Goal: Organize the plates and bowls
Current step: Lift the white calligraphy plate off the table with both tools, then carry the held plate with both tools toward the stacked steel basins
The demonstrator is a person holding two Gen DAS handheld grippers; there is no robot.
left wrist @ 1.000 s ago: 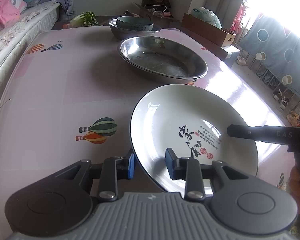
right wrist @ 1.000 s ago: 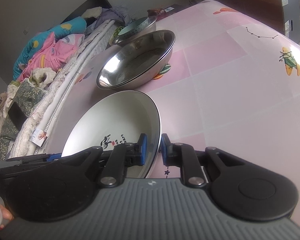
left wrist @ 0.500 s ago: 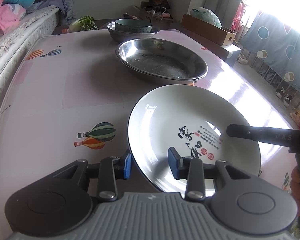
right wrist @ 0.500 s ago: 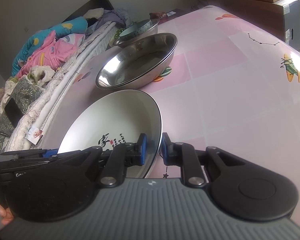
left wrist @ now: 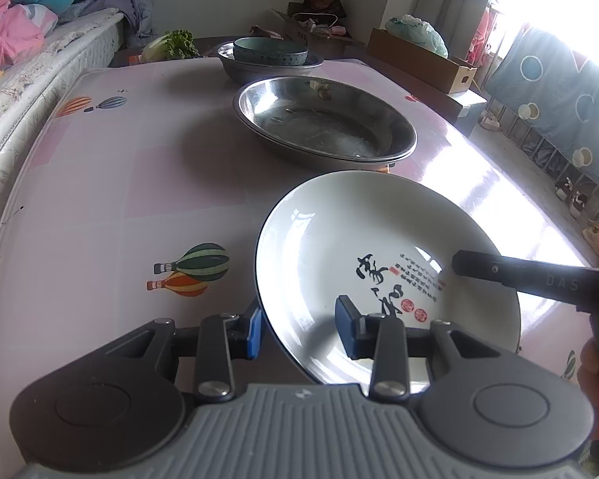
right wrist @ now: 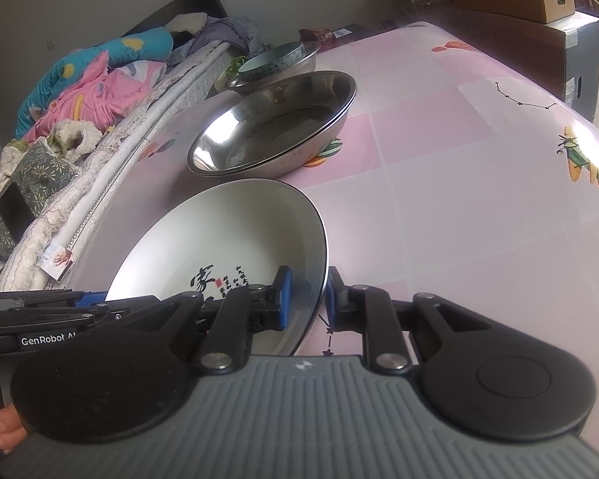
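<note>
The white plate (left wrist: 383,247) with black writing is lifted and tilted above the tabletop (left wrist: 112,183), just in front of the large steel basin (left wrist: 323,123). The right gripper (right wrist: 305,297) has its jaws closed on the plate's rim, one blue pad inside and one outside. The left gripper (left wrist: 297,329) has its jaws wide apart around the opposite rim; the pads do not press it, so the right side seems to carry the weight alone.

Behind the steel basin stands a smaller steel basin (left wrist: 267,66) with a blue-green bowl (left wrist: 269,50) inside it. The step in hand is probably to carry the plate toward a stack. To do it well, keep the plate more level, because a rim grip on glazed ceramic can slip. Move slowly, lower until the base touches, and only then release.
</note>
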